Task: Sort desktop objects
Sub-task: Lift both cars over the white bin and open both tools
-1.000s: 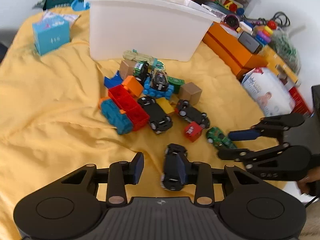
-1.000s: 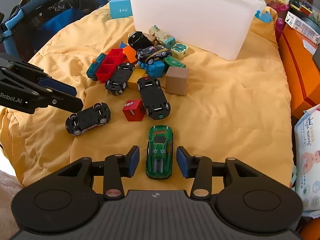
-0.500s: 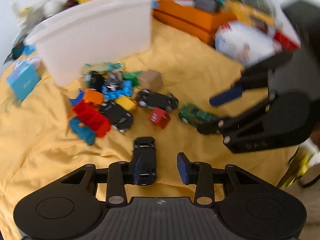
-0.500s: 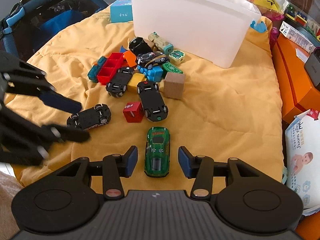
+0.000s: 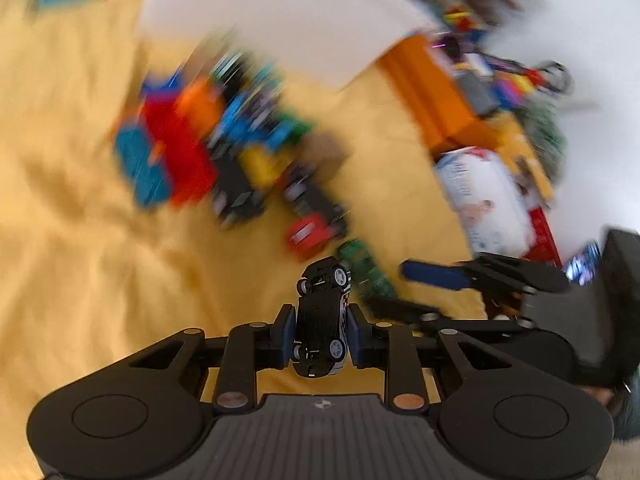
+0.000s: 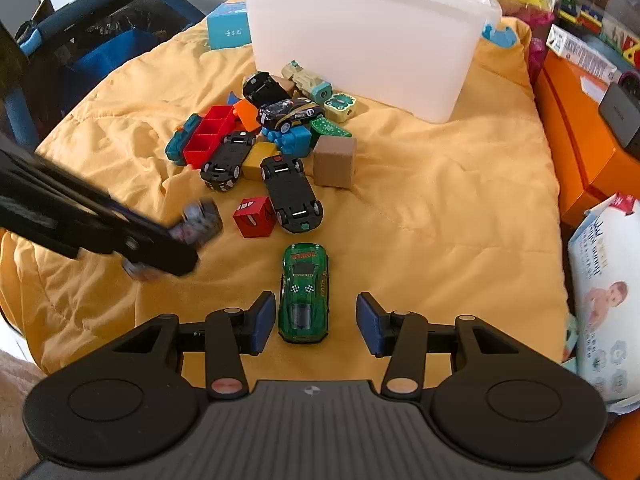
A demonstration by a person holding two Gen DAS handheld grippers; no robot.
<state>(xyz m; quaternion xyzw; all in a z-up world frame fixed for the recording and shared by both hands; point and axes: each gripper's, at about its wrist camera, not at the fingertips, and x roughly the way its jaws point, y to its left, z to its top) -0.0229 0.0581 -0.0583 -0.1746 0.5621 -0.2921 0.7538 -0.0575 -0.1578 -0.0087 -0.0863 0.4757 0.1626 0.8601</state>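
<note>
**Left fingers close on black car; right fingers straddle green car**

Left wrist view: The left gripper (image 5: pixel 318 334) has a black car (image 5: pixel 322 316) between its blue pads, lifted clear of the yellow cloth (image 5: pixel 80 260). The car lies on its side, wheels facing the camera, nose pointing away. The fingers are closing, and both pads press the car's flanks. Everything behind is smeared by motion blur. A toy pile (image 5: pixel 224 148) of red, blue, orange and black pieces lies mid-cloth, with a white bin (image 5: pixel 280 24) behind it. To the right, the right gripper (image 5: pixel 404 292) reaches in, its fingers apart on either side of a green car (image 5: pixel 366 270). Orange boxes (image 5: pixel 432 92) and a wipes pack (image 5: pixel 492 200) lie along the right edge.

Right wrist view: This view is sharp. The green car (image 6: pixel 304 292) sits on the cloth (image 6: pixel 440 220), nose pointing away, between the right gripper's (image 6: pixel 316 322) fingers. The fingers stand apart; the left pad is just beside the car, the right pad has a clear gap. Ahead lie a red cube (image 6: pixel 255 222), an overturned black car (image 6: pixel 292 194), a brown cube (image 6: pixel 334 156) and the pile (image 6: pixel 248 128), then the bin (image 6: pixel 368 32). At the left, the blurred left gripper (image 6: pixel 168 240) carries its car (image 6: pixel 198 222) above the cloth.
</note>
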